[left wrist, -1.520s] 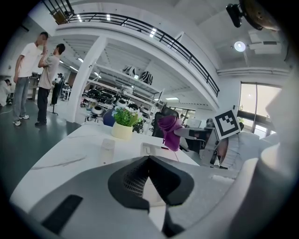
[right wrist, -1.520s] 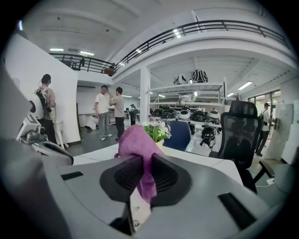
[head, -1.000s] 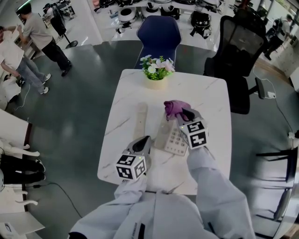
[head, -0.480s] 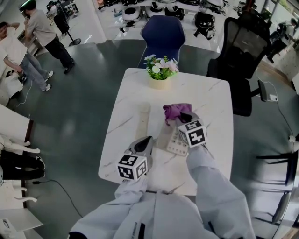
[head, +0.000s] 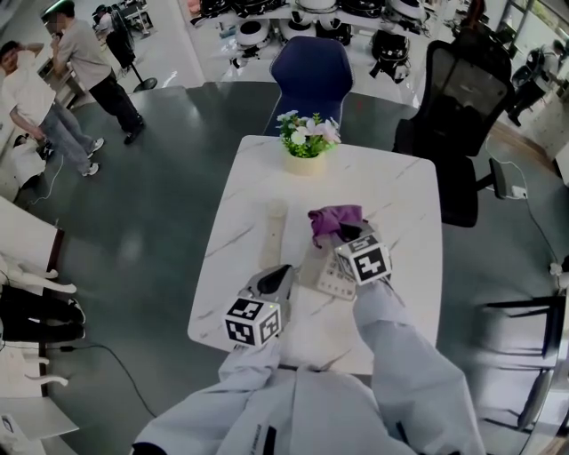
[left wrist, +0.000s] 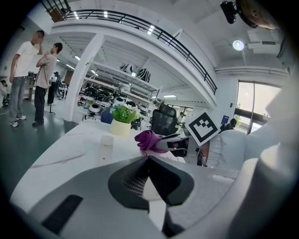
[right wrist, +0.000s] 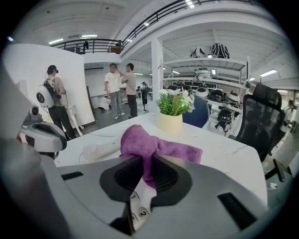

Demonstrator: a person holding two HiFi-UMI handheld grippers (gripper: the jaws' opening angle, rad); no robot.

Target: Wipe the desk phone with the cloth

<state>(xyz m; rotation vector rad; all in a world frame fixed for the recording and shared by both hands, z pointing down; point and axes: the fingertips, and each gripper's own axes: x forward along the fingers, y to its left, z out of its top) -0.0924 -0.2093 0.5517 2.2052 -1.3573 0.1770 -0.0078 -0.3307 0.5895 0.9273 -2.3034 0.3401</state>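
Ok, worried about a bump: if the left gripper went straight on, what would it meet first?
Probably the purple cloth held by the right gripper, dead ahead of the left gripper; depth is unclear.

Open lab or workshop hall, benches of black-and-white devices, mezzanine railing, office chair

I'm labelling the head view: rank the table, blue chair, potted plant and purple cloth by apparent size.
1. table
2. blue chair
3. potted plant and purple cloth: look about alike, so unranked.
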